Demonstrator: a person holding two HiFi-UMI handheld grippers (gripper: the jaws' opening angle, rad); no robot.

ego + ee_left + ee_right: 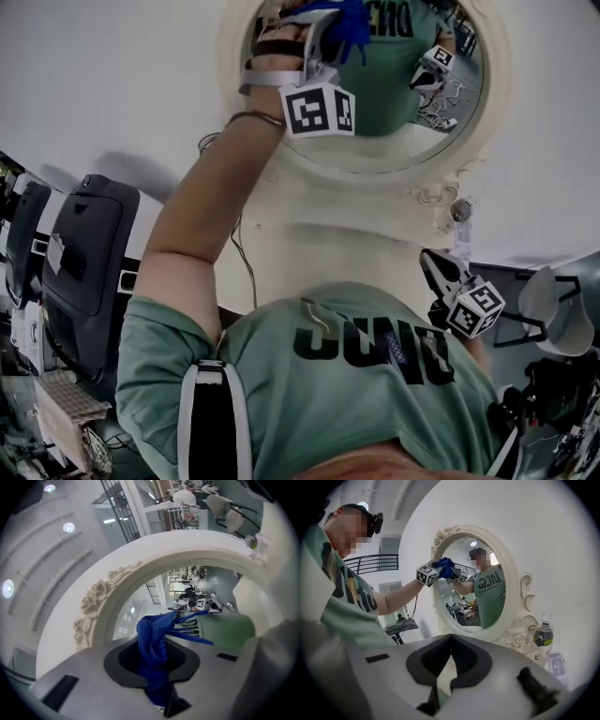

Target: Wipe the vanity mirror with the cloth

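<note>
L claw [157,667] clamped on blue cloth [152,637], bunch just fwd of its tips against upper glass of vanity mirror [157,595], R claw [449,660] nearly closed & empty, so wipe looks underway, lower glass prob left.

Bright, even indoor light from round ceiling lamps [68,527]; soft shadows on the white wall [94,75]. Gripper views bulge, corners vignetted dark.
</note>
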